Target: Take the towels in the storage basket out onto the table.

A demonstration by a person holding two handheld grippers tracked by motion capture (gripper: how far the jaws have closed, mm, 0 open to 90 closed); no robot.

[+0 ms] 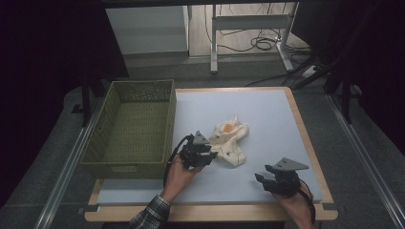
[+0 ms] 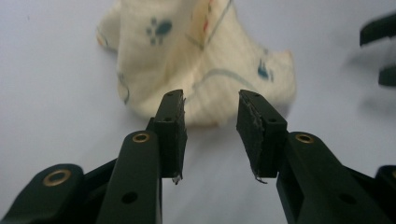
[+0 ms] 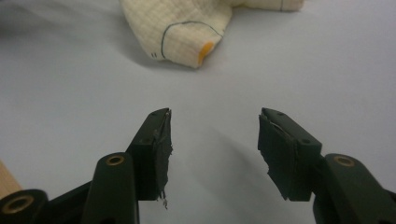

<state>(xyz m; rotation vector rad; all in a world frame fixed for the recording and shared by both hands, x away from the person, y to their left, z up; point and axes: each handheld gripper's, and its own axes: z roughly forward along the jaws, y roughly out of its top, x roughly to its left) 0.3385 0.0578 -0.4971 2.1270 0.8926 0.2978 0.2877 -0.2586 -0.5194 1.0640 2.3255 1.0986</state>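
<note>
At the desk's [image 1: 267,102] left edge stands a green basket [image 1: 133,126], and beside it the left hand-held gripper [image 1: 206,153] reaches the near corner of a cream quilted cloth [image 1: 231,138], jaws partly apart, pinching nothing yet. It looks soft, light and floppy — best pinched at that near corner. Farther right, well apart, the right hand-held gripper [image 1: 261,179] hangs half-open, empty.

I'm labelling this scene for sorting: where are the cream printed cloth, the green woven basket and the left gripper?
cream printed cloth [image 1: 232,143], high view, middle of the crumpled fabric
green woven basket [image 1: 128,167], high view, near wall
left gripper [image 2: 210,114], left gripper view, between its fingertips
</note>
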